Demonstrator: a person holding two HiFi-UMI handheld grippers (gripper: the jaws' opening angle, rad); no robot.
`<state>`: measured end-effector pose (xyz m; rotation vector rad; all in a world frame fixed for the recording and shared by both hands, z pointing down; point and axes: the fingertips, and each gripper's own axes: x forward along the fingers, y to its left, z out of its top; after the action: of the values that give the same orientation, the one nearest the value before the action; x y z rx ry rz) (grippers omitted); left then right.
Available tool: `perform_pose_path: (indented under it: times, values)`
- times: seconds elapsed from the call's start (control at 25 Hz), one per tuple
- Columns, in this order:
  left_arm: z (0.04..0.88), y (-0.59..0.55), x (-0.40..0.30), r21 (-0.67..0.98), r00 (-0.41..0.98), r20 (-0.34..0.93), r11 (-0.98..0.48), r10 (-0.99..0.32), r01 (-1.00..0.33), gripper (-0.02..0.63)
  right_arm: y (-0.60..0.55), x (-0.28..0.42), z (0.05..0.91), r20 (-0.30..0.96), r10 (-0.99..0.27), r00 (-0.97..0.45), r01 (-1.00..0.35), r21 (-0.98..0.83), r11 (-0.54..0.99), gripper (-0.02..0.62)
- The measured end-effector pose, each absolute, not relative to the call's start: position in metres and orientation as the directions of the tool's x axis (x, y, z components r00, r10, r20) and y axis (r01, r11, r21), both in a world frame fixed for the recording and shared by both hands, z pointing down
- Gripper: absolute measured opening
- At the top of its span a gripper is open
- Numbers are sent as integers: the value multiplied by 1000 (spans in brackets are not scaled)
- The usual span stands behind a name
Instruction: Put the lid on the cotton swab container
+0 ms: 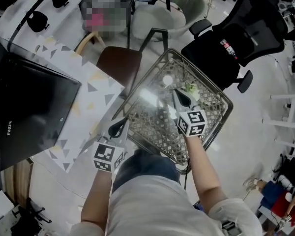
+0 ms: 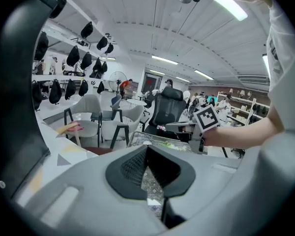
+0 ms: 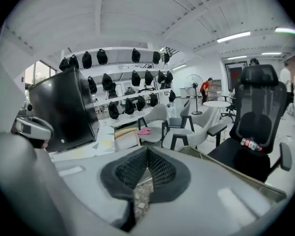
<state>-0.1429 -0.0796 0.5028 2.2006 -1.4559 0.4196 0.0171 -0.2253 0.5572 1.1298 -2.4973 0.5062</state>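
On the glass surface point(image 1: 148, 118) a small white round piece point(image 1: 167, 80) lies with its round face up. Whether it is the lid or the container is too small to tell. A greenish-white thing point(image 1: 191, 88) sits nearby, just beside the right hand-held gripper point(image 1: 178, 92), whose jaws are pressed together on nothing. The left hand-held gripper point(image 1: 122, 123), at the surface's near edge, is likewise closed and empty.

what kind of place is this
Probably an open-plan office or lab workspace: a black mesh office chair, a large monitor, and wall shelves hung with dark gear.
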Motion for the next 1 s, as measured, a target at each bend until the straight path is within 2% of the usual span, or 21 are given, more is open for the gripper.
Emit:
perform_pose_path:
  times: [0.4,0.72,1.0]
  values:
    - [459,-76,-139,195,429,403,-382,-809,-903,9,-158,20,470,409,-632,-658,-729,-139,670,3]
    - [414,-71,-115,167,506,324,-478,-799,-862,9,-118,40,399,295,-680,-671,-734,-133,666,3]
    - [375,-60,-92,147,567,257,-548,-783,-823,9,-78,54,357,249,-706,-663,-742,-97,663,3]
